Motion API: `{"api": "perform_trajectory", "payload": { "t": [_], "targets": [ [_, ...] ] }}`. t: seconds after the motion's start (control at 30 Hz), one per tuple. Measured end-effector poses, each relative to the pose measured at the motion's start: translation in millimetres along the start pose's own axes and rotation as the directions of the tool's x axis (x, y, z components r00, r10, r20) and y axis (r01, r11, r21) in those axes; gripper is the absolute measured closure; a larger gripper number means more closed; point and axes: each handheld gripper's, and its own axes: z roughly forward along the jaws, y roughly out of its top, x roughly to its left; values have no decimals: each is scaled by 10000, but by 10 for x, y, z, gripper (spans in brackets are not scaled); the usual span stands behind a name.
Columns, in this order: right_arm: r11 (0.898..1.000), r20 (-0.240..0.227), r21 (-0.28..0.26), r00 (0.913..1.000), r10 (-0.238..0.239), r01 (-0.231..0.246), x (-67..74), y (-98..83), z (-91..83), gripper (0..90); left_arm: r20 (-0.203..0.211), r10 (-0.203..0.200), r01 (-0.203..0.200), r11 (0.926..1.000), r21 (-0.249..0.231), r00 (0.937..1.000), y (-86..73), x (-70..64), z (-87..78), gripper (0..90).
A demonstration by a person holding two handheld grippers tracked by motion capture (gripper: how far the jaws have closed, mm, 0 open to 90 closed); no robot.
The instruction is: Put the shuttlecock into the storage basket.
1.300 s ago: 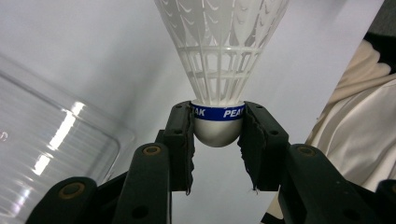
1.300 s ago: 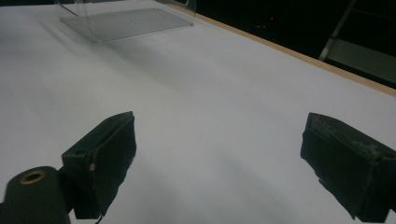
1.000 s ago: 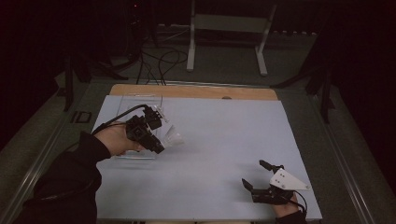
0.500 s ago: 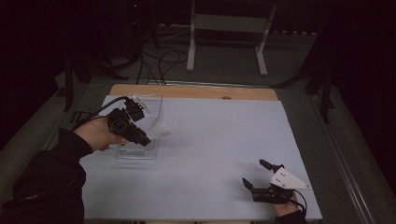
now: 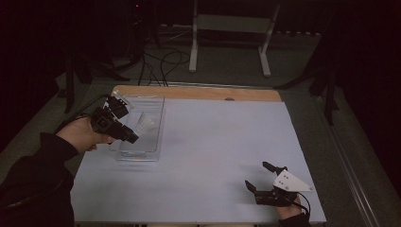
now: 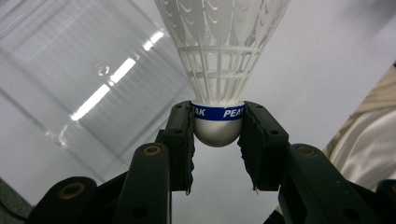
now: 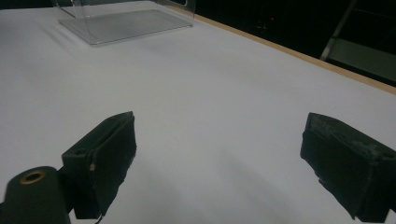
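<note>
- Left gripper [image 6: 217, 140] pinches the white plastic shuttlecock [image 6: 219, 70] by its blue-banded cork, above the clear plastic tray [image 5: 142, 153] at far left.
- Right gripper [image 5: 265, 178] rests near right on the white table [image 5: 213, 156], jaws spread wide.

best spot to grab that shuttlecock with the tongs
Grip the shuttlecock by its rounded cork head, at the blue band, coming from the cork end along its axis. The head is solid; the flared white skirt is thin open lattice. The left tongs hold it just so.
</note>
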Motion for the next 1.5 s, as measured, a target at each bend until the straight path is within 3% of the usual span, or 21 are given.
{"api": "perform_trajectory", "payload": {
  "t": [0.23,0.6,0.77,0.8,1.17,1.5],
  "targets": [
    [10000,0,16,10000,9,-9,-3,-1,0,102,-350,-669,665,9977,-124,9971,-114,155,-24,658],
    [10000,6,65,10000,29,-29,-2,-4,9,102,-812,-1193,1178,9928,-233,9895,-227,236,-87,658],
    [10000,-24,32,10000,-20,20,2,1,6,102,-777,-1446,1427,9893,-301,9864,-276,285,-82,659],
    [10000,-16,30,10000,-23,23,2,2,6,102,-629,-1625,1601,9862,-418,9847,-304,313,-77,659],
    [10000,-37,67,10000,-10,10,2,-1,11,102,-636,-2480,2419,9660,-912,9667,-473,476,-10,658],
    [10000,-34,56,10000,-49,49,10,5,8,102,-451,-2687,2631,9593,-1029,9622,-544,580,188,658]
  ]
}}
